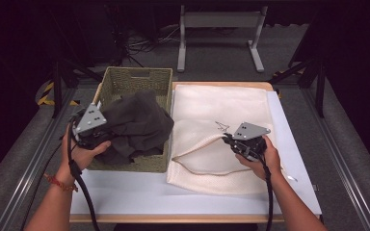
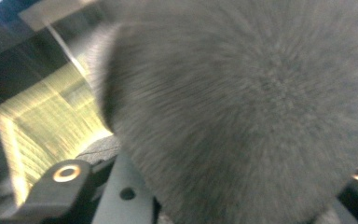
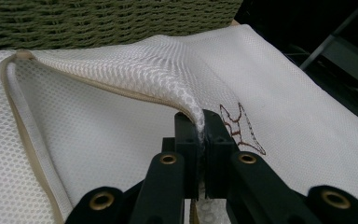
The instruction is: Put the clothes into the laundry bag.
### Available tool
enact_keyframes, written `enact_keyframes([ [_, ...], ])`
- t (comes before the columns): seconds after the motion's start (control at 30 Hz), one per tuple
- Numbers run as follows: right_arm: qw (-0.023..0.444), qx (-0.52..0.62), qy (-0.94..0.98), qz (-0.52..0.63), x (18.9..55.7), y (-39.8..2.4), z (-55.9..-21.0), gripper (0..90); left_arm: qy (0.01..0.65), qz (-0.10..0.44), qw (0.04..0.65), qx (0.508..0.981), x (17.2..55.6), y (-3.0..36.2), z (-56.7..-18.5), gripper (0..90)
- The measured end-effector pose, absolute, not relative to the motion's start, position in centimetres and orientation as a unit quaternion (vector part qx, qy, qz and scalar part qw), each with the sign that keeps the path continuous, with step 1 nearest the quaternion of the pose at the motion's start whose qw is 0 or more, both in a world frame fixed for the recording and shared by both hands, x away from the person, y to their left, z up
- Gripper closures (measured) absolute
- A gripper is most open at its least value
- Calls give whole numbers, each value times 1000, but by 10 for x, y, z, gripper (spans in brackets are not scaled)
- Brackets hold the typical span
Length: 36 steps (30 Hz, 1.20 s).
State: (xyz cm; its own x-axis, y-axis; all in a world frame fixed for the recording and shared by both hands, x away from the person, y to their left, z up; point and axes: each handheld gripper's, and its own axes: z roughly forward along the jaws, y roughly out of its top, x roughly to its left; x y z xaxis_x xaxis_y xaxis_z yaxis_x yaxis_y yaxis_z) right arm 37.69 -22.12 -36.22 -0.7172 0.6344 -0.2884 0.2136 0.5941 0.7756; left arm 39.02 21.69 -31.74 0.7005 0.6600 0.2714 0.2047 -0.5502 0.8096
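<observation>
- The right gripper (image 3: pixel 200 135) has its 2 fingers (image 3: pixel 184 140) pressed together on a fold of the white mesh laundry bag (image 1: pixel 231 110), pinching the upper layer just beside the zipper edge and lifting it, so the mouth gapes toward the left.
- The left gripper (image 1: pixel 92 131) sits against the dark grey garment (image 1: pixel 137 125). In the left gripper view the fleecy cloth bulges over the fingers and hides their tips, so I cannot tell whether they are pinching it or merely pressed into it.
- The garment lies heaped in the woven basket (image 1: pixel 136 79), spilling over its near right rim, just beside the bag's open mouth.
- The bag lies flat on a white sheet (image 1: pixel 125 192) on the counter (image 1: pixel 173 219), right of the basket and touching it; its cream zipper tape (image 3: pixel 21 116) curves along the opening.
- Judged from this, the step in hand is getting hold of the garment while the bag is held open. The next move calls for a firm pinch on the cloth, a lift clear of the basket rim, then a carry to the right into the mouth, with the right gripper keeping the upper layer raised.
- The bag bears a small brown outline drawing (image 3: pixel 242 128), perhaps an animal; no readable writing or brand is visible.
</observation>
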Motion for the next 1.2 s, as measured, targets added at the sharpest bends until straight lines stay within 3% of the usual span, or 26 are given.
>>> enact_keyframes([
  [0.07,279,249,850,370,377,-220,-363,868,271,250,370,853,410,218,-328,655],
  [0.13,274,249,853,366,378,-219,-365,865,282,222,353,864,422,216,-333,459],
  [0.23,267,252,855,367,379,-219,-366,862,276,180,330,885,434,213,-337,263],
  [0.3,264,253,856,367,380,-220,-367,860,270,160,316,895,438,210,-337,198],
  [0.33,263,253,856,367,380,-221,-367,860,256,200,301,897,435,208,-330,190],
  [0.37,265,253,856,365,380,-222,-367,859,250,230,335,879,428,211,-319,173],
  [0.43,268,255,854,365,379,-224,-366,857,262,217,396,853,420,221,-303,161],
  [0.6,264,261,853,368,380,-227,-366,854,256,234,378,858,401,231,-294,112],
  [0.8,269,257,855,362,378,-225,-366,848,241,191,414,857,373,244,-296,47],
  [0.93,266,256,857,360,379,-224,-366,840,200,191,374,885,364,218,-308,9],
  [1.13,263,260,855,363,379,-224,-366,826,191,164,355,900,376,180,-321,0],
  [1.2,263,260,854,365,379,-225,-366,821,191,175,311,915,383,165,-328,0],
])
